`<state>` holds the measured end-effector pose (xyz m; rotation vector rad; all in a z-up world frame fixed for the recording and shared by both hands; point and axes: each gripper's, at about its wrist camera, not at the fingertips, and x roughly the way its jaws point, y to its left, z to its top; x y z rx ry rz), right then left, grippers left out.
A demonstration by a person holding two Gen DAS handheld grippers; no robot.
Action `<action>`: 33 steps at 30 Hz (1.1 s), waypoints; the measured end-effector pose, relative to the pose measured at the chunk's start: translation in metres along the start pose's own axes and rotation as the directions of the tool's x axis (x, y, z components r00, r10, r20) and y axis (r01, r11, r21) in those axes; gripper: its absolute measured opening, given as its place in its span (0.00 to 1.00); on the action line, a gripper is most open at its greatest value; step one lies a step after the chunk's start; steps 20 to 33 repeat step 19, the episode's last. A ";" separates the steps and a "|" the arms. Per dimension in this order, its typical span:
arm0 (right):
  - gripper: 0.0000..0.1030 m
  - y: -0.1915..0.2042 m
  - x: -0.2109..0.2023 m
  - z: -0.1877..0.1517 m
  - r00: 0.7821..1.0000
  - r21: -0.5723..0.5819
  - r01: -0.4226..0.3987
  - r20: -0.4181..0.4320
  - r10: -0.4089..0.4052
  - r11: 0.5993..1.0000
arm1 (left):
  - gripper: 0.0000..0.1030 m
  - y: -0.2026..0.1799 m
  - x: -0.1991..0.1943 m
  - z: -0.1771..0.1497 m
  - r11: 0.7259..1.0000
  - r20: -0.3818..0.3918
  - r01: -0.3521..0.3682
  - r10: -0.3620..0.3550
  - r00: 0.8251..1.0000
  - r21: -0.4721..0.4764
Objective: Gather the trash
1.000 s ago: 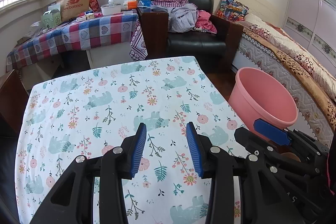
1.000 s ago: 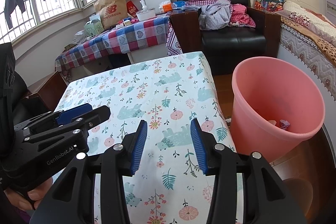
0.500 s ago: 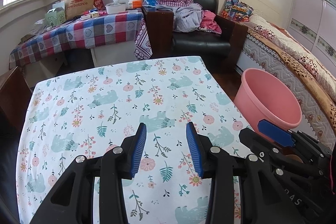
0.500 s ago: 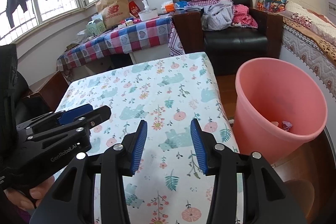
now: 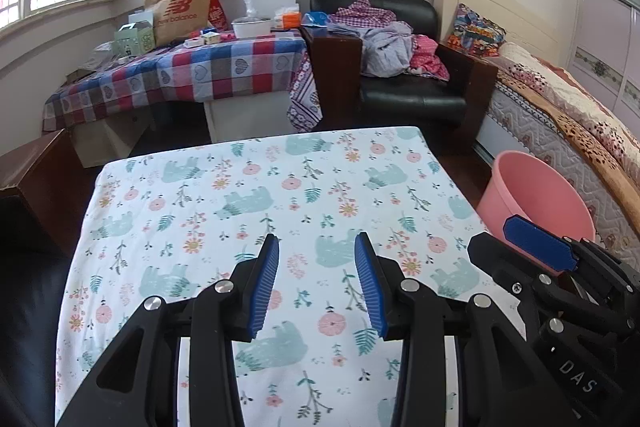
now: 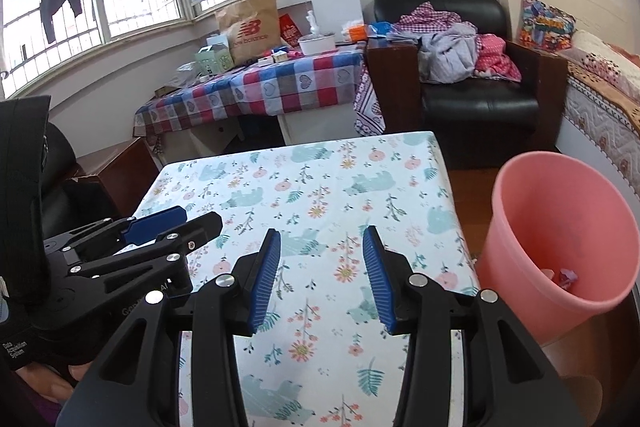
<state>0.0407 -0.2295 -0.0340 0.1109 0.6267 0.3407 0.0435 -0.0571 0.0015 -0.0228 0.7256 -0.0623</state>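
Here, two hand-held grippers are held side by side above a table (image 5: 168, 187) covered with a white cloth printed with teal bears, flowers and leaves. The left gripper (image 5: 316, 281) is seen from its own camera with its blue ribbed pads standing apart and only the cloth showing between them; nothing is gripped. The right gripper (image 6: 322, 277) is likewise parted, with empty air and patterned cloth between its pads. In the left wrist view the right gripper appears at the lower right, in front of the bucket. In the right wrist view the left gripper sits at the lower left, and fingers (image 6: 52, 385) of the hand carrying it are glimpsed beneath it.

A pink plastic bucket (image 6: 520, 227) stands on the wooden floor just beside the table's right edge. A few small scraps of trash (image 6: 562, 275), pinkish and purple, are seen lying at its bottom. The tabletop itself carries only the cloth. Behind the table stand a black leather armchair (image 5: 412, 99) piled with clothes and a side table under a checked cloth (image 5: 200, 75).
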 end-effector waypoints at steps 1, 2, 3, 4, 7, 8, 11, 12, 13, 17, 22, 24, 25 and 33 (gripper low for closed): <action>0.42 0.002 0.001 0.001 1.000 -0.002 -0.003 0.000 0.003 1.000 | 0.38 0.002 -0.001 0.000 1.000 0.000 -0.003 0.003 1.000 -0.003; 0.42 0.004 0.002 0.002 1.000 -0.005 -0.007 -0.001 0.007 1.000 | 0.38 0.005 -0.001 0.000 1.000 0.002 -0.009 0.009 1.000 -0.006; 0.42 0.005 0.003 0.003 1.000 -0.008 -0.010 -0.002 0.010 1.000 | 0.38 0.006 -0.002 0.000 1.000 0.002 -0.011 0.011 1.000 -0.008; 0.42 0.007 0.003 0.004 1.000 -0.013 -0.012 -0.002 0.012 1.000 | 0.38 0.008 -0.002 0.000 1.000 0.003 -0.016 0.016 1.000 -0.011; 0.42 0.011 0.004 0.006 1.000 -0.019 -0.018 -0.005 0.018 1.000 | 0.38 0.014 -0.004 0.000 0.999 0.007 -0.026 0.026 1.000 -0.023; 0.42 0.011 0.004 0.006 1.000 -0.020 -0.020 -0.005 0.019 1.000 | 0.38 0.015 -0.004 0.000 0.999 0.010 -0.026 0.026 1.000 -0.027; 0.42 0.015 0.006 0.007 1.000 -0.028 -0.020 -0.009 0.020 0.999 | 0.38 0.019 -0.005 0.000 0.999 0.011 -0.030 0.031 0.999 -0.034; 0.42 0.016 0.006 0.007 1.000 -0.031 -0.019 -0.011 0.019 0.999 | 0.38 0.020 -0.004 0.001 0.999 0.008 -0.035 0.035 0.999 -0.037; 0.42 0.017 0.008 0.007 1.000 -0.033 -0.018 -0.013 0.018 0.999 | 0.38 0.021 -0.004 0.001 0.999 0.003 -0.036 0.036 0.999 -0.039; 0.42 0.018 0.010 0.007 1.000 -0.033 -0.019 -0.020 0.019 0.999 | 0.38 0.025 -0.003 0.000 0.998 -0.003 -0.040 0.040 0.999 -0.045; 0.42 0.019 0.011 0.007 1.000 -0.037 -0.020 -0.023 0.020 0.999 | 0.38 0.027 -0.003 -0.001 0.998 -0.005 -0.042 0.042 0.999 -0.050; 0.42 0.019 0.011 0.007 1.000 -0.037 -0.020 -0.023 0.020 0.999 | 0.38 0.027 -0.003 -0.001 0.998 -0.005 -0.042 0.042 0.999 -0.050; 0.42 0.019 0.011 0.007 1.000 -0.037 -0.020 -0.023 0.020 0.999 | 0.38 0.027 -0.003 -0.001 0.998 -0.005 -0.042 0.042 0.999 -0.050; 0.42 0.019 0.011 0.007 1.000 -0.037 -0.020 -0.023 0.020 0.999 | 0.38 0.027 -0.003 -0.001 0.998 -0.005 -0.042 0.042 0.999 -0.050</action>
